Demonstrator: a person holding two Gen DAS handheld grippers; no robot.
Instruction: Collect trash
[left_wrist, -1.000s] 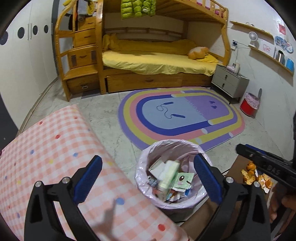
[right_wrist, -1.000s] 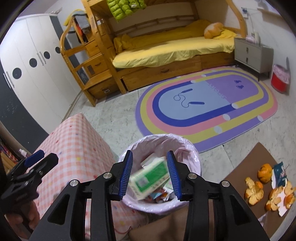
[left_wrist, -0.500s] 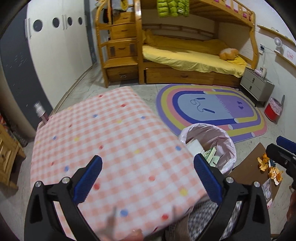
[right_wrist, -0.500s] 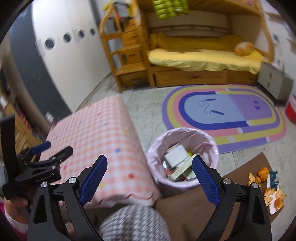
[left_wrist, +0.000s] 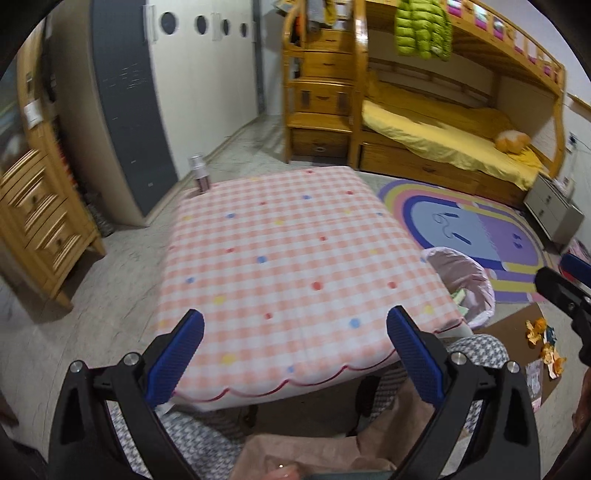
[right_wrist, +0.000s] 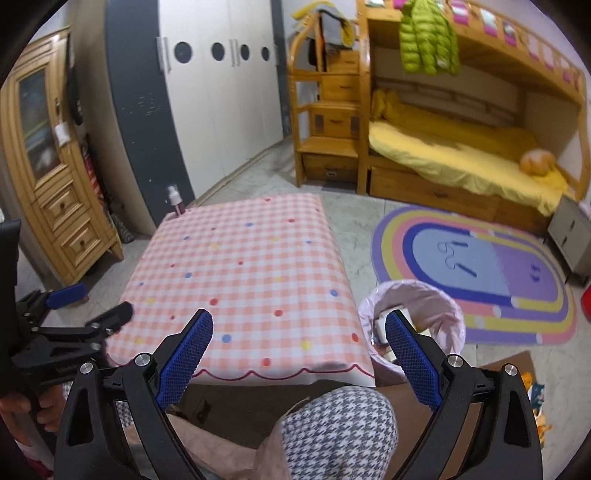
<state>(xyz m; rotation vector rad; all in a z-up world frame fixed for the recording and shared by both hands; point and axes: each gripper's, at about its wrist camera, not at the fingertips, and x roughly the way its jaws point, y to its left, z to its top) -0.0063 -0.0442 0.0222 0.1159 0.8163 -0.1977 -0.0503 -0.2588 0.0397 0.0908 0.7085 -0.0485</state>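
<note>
A trash bin with a pink liner (right_wrist: 417, 314) stands on the floor right of the checked table (right_wrist: 243, 280) and holds several discarded packages; it also shows in the left wrist view (left_wrist: 467, 284). My right gripper (right_wrist: 297, 349) is open and empty, held above the table's near edge, left of the bin. My left gripper (left_wrist: 295, 354) is open and empty over the near edge of the table (left_wrist: 295, 266). Orange peels and wrappers (left_wrist: 543, 339) lie on brown cardboard on the floor at the right.
A houndstooth chair seat (right_wrist: 340, 432) sits below the grippers. A spray bottle (right_wrist: 175, 201) stands beyond the table's far left corner. A wooden dresser (right_wrist: 55, 206) is at left, a bunk bed (right_wrist: 461, 155) at the back, a rainbow rug (right_wrist: 476, 273) at right.
The right gripper opened and dropped the green and white package into the bin. Both grippers pulled back and up and swung left, so the table now fills both views.
</note>
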